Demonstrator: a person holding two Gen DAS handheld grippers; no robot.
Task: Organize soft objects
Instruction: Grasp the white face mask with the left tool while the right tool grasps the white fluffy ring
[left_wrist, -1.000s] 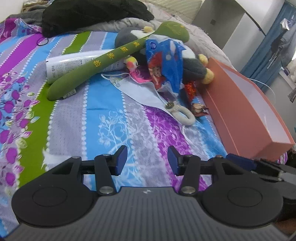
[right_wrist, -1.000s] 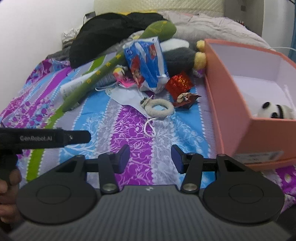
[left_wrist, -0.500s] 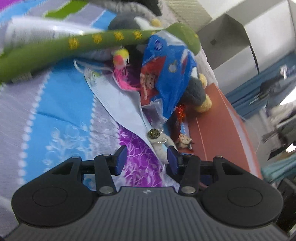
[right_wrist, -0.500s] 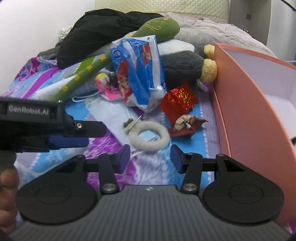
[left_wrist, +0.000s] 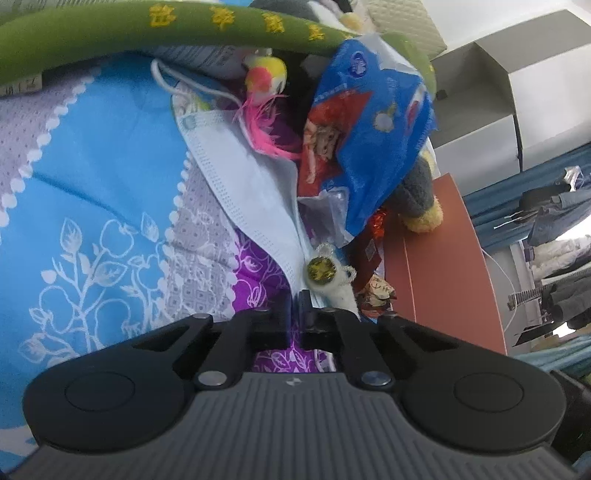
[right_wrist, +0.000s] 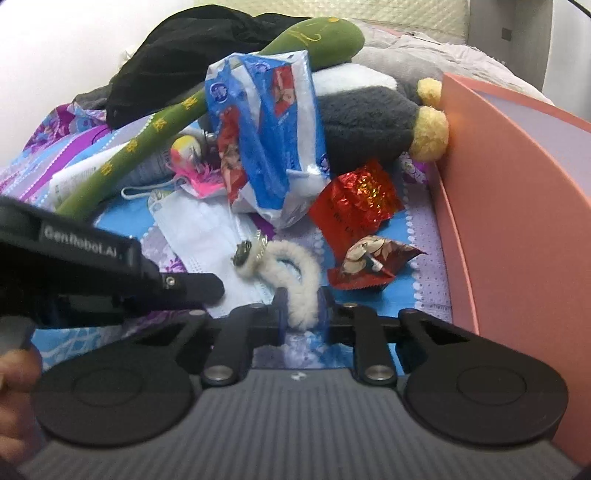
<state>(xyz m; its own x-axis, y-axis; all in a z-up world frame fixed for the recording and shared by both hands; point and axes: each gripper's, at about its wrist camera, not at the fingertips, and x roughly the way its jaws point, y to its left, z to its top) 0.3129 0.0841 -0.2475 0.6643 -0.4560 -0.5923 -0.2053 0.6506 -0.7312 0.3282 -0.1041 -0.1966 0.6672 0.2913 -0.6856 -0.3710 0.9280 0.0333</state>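
A white fuzzy hair tie (right_wrist: 299, 273) with a metal charm lies on a pale blue face mask (right_wrist: 199, 225) on the bed. My right gripper (right_wrist: 300, 314) is shut on the near side of the hair tie. My left gripper (left_wrist: 294, 314) is shut on the edge of the face mask (left_wrist: 251, 184), close to the hair tie (left_wrist: 332, 280). The left gripper also shows in the right wrist view (right_wrist: 192, 286), low at the left. A long green plush (right_wrist: 207, 99) and a grey plush (right_wrist: 369, 125) lie behind.
An orange box (right_wrist: 517, 206) stands open at the right, also in the left wrist view (left_wrist: 443, 266). A blue snack bag (right_wrist: 266, 133), red foil packets (right_wrist: 358, 203), a pink feather toy (left_wrist: 262, 96) and a black garment (right_wrist: 192, 51) crowd the patterned bedspread (left_wrist: 92, 206).
Both grippers moved forward into the pile and closed. The right one closed on the hair tie, the left one on the mask edge.
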